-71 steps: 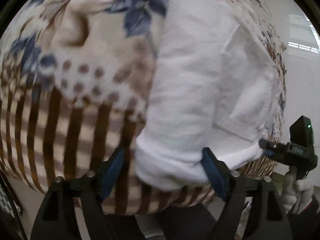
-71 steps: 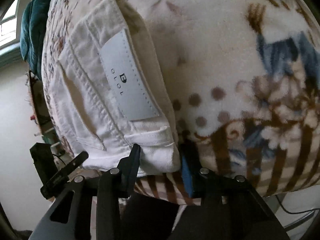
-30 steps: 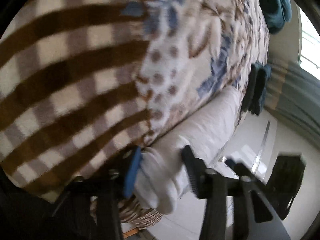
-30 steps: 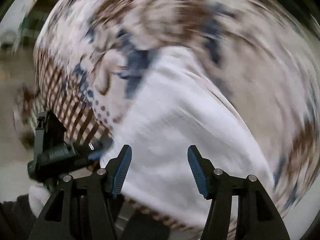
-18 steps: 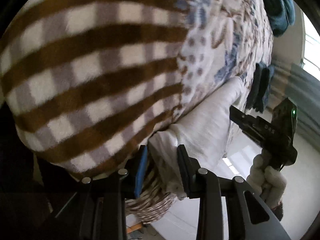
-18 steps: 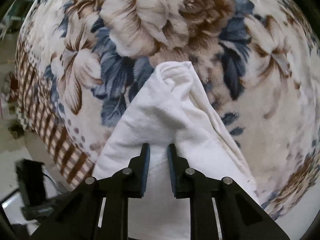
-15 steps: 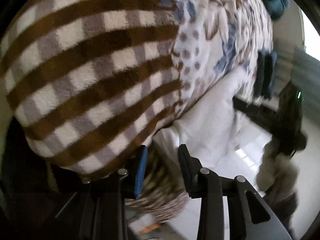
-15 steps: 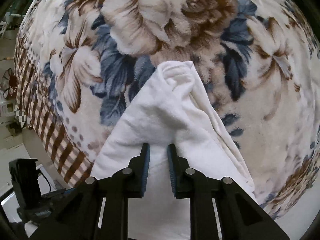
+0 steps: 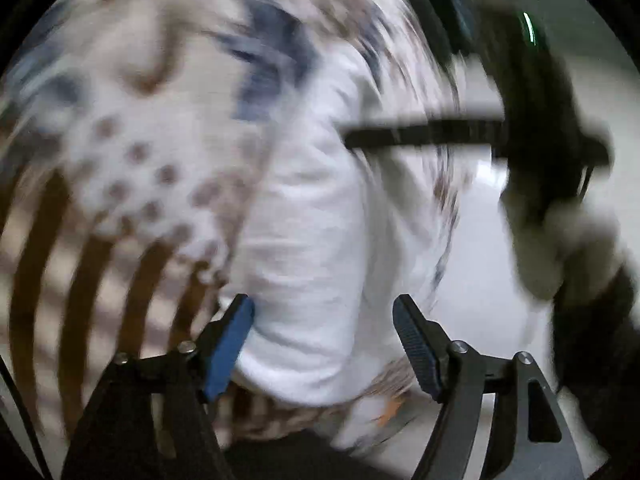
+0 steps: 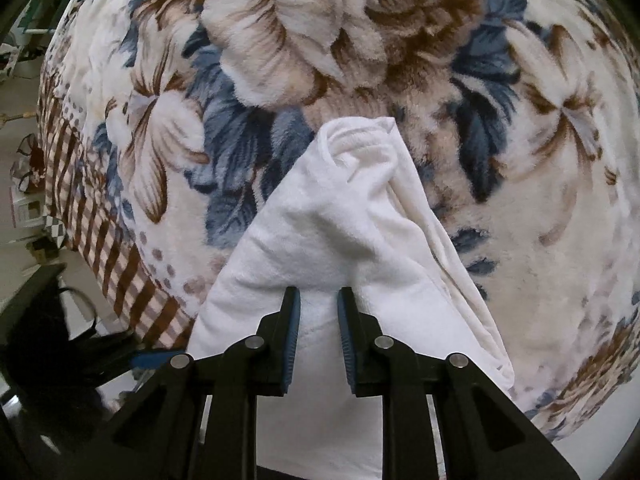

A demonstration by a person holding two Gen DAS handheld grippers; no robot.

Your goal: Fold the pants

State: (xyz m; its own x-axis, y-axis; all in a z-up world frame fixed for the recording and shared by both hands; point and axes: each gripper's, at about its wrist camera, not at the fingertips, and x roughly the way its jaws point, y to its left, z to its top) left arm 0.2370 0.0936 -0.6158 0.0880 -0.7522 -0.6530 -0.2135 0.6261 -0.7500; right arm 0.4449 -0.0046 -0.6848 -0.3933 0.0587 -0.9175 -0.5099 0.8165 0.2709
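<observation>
Tongs of the right hand (image 10: 318, 334) are almost closed and pinch a raised fold of the white pants (image 10: 340, 220), which lie bunched on the flowered blanket (image 10: 320, 40) of the bed. The cloth rises like a tent from the pinch and ends in a rolled tip further away. Left tongs (image 9: 323, 344) stand wide apart, with the near end of the pants (image 9: 312, 220) between the two fingers; the view is blurred, so contact cannot be judged. Brown stripes of the blanket (image 9: 92, 264) are to the left.
</observation>
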